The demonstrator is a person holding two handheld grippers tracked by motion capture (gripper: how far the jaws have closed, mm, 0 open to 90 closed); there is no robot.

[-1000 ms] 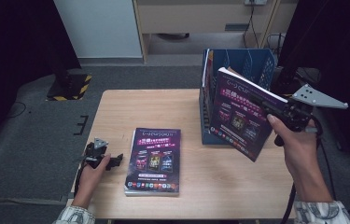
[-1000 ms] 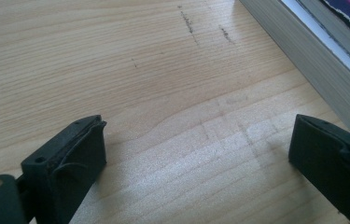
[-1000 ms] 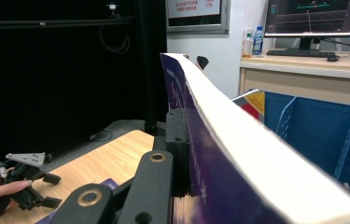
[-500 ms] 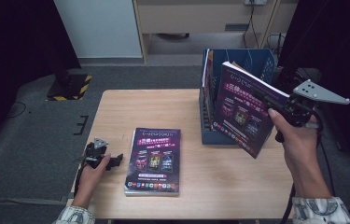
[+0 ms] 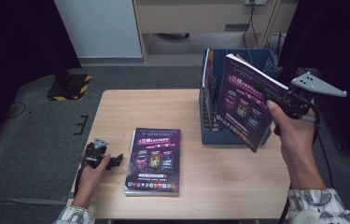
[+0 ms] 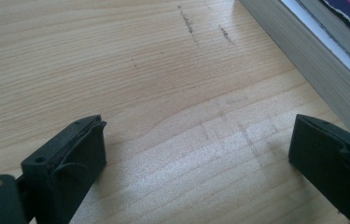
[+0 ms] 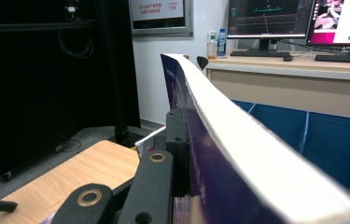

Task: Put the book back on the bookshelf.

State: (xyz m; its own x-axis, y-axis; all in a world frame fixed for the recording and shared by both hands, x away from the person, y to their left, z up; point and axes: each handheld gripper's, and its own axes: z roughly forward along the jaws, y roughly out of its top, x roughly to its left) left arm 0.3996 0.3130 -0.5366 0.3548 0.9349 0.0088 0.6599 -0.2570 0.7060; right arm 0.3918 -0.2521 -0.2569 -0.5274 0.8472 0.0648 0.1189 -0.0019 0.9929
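Right claw (image 5: 275, 95) clenches the raised book's (image 5: 245, 102) edge beside the blue file box (image 5: 212, 70).

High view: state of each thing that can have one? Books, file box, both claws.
Purple-covered book in the air: lifted, tilted, clamped by the right claw in front of the box.
Purple-covered book on the table: flat, cover up, untouched.
Blue slotted file box: upright on the wooden table, one thin item standing in it.
Left claw: open, empty, low over the table beside the flat book.

Purple book (image 5: 245, 105) beside blue rack (image 5: 210, 135)
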